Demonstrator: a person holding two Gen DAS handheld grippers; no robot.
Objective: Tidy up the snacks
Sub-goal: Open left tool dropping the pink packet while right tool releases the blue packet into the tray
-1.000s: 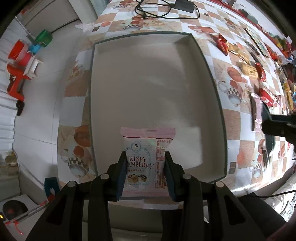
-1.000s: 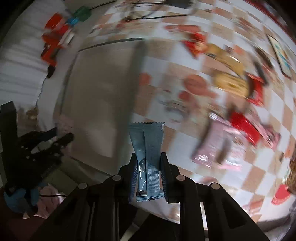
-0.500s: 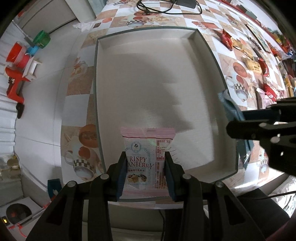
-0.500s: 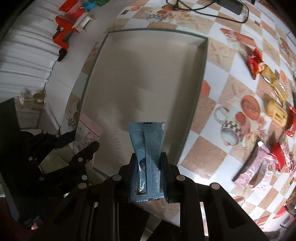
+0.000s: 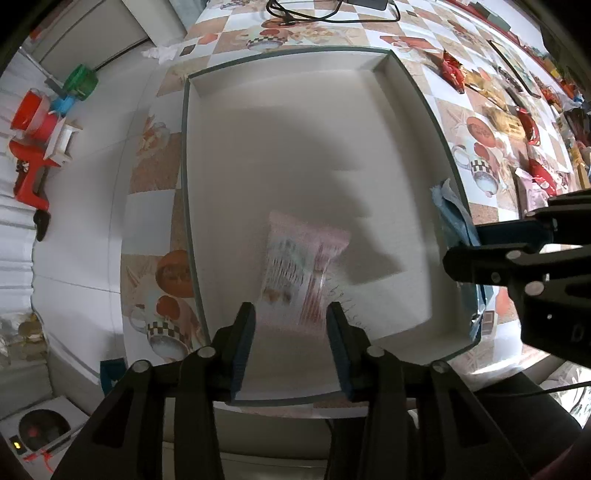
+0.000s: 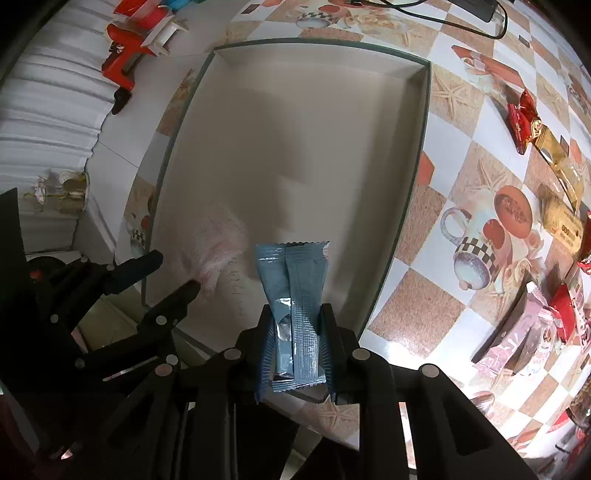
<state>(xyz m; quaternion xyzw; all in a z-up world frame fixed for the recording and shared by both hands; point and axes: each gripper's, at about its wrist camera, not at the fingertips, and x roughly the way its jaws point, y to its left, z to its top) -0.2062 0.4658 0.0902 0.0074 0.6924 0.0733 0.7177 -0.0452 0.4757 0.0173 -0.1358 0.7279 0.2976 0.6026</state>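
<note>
A pink "Crispy Cranberry" packet (image 5: 303,266) lies blurred and tilted over the floor of the white tray (image 5: 295,147), just beyond my left gripper (image 5: 291,314). The left jaws are opening, and the pads no longer touch the packet. My right gripper (image 6: 295,321) is shut on a blue snack packet (image 6: 295,273), held upright over the tray's (image 6: 295,129) near right part. In the left wrist view, the right gripper (image 5: 463,245) and the blue packet (image 5: 452,210) reach in over the tray's right rim. In the right wrist view, the left gripper (image 6: 176,271) stands at the lower left beside the blurred pink packet (image 6: 218,240).
Loose snacks lie on the checkered tablecloth right of the tray: red packets (image 6: 521,118), gold ones (image 6: 561,162), pink ones (image 6: 524,332). A black cable (image 5: 332,11) runs beyond the tray. A red tool (image 5: 29,173) lies on the white surface at left.
The left jaws have spread and the pink packet has slipped out of them into the tray. The right gripper has carried the blue packet leftward, from the tablecloth to over the tray.
</note>
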